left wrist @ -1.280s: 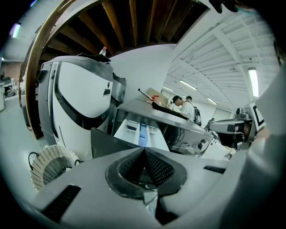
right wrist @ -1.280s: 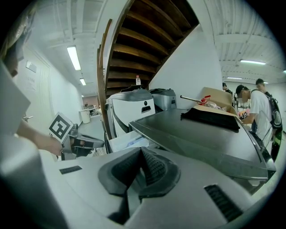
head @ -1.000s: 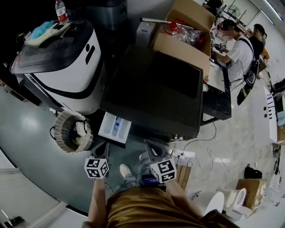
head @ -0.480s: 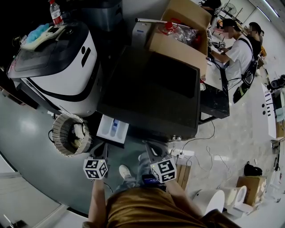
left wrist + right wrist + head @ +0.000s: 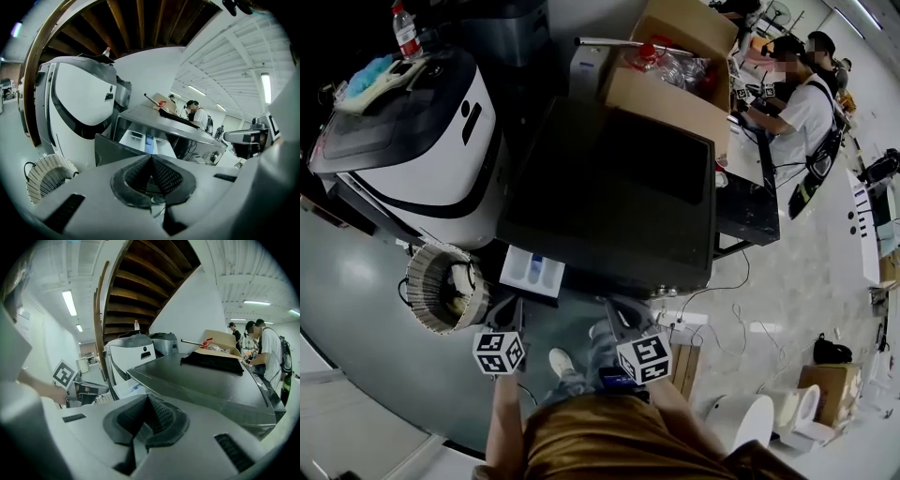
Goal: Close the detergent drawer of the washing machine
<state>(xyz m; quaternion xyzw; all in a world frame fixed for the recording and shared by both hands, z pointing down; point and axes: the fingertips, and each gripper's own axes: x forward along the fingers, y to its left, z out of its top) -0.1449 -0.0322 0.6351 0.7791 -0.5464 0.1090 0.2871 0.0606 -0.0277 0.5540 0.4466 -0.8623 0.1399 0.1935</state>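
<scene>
The white detergent drawer (image 5: 532,271) stands pulled out from the front left of the dark grey washing machine (image 5: 619,197); it also shows as a white tray with a blue insert, drawer (image 5: 144,143). My left gripper (image 5: 508,314) hovers just in front of the drawer, jaws shut and empty, left gripper (image 5: 151,161). My right gripper (image 5: 621,319) is held before the machine's front, right of the drawer, also shut on nothing, right gripper (image 5: 147,404). The drawer (image 5: 125,387) peeks out left of the machine in the right gripper view.
A white and black machine (image 5: 422,141) stands to the left, with a bottle (image 5: 402,28) on top. A wicker basket (image 5: 441,288) sits on the floor beside the drawer. A cardboard box (image 5: 675,70) rests behind the washer. People (image 5: 797,103) work at a desk to the right. A power strip (image 5: 680,325) and cables lie on the floor.
The view has shifted slightly, so the washing machine and drawer sit a little further left and up. Both grippers hold about the same place, still shut.
</scene>
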